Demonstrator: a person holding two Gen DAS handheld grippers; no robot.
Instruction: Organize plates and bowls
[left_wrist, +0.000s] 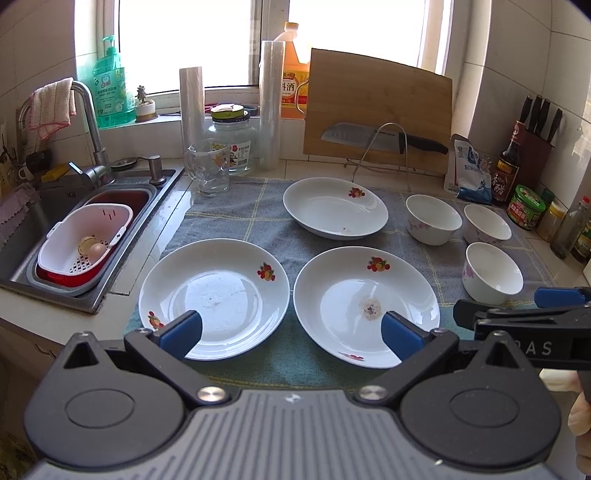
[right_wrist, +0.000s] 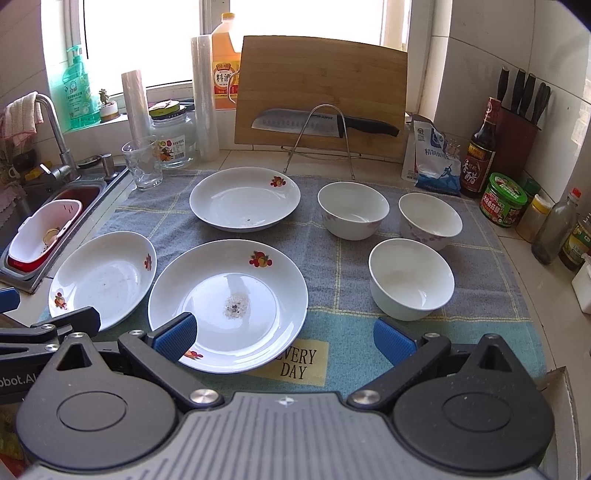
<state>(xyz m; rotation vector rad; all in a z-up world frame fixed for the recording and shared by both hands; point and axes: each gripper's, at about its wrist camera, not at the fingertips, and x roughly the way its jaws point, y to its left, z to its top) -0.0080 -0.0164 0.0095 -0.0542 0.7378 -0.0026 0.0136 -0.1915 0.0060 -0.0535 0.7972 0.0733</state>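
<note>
Three white plates with fruit prints lie on a grey-blue towel (left_wrist: 258, 225): a near left plate (left_wrist: 214, 293) (right_wrist: 105, 277), a near middle plate (left_wrist: 365, 306) (right_wrist: 229, 302) and a far plate (left_wrist: 334, 206) (right_wrist: 245, 197). Three white bowls stand at the right: two far bowls (right_wrist: 352, 208) (right_wrist: 430, 219) and a near bowl (right_wrist: 412, 277), which also shows in the left wrist view (left_wrist: 493, 271). My left gripper (left_wrist: 291, 332) is open above the near edges of the two near plates. My right gripper (right_wrist: 284, 336) is open over the towel's front edge, holding nothing.
A sink (left_wrist: 33, 236) with a white strainer basket (left_wrist: 85, 236) lies at the left. A glass mug (left_wrist: 208, 170), a jar (left_wrist: 232, 144), film rolls, a cutting board with a knife (right_wrist: 321, 92), a wire rack (right_wrist: 321, 140), and sauce bottles and jars (right_wrist: 502, 199) line the back and right.
</note>
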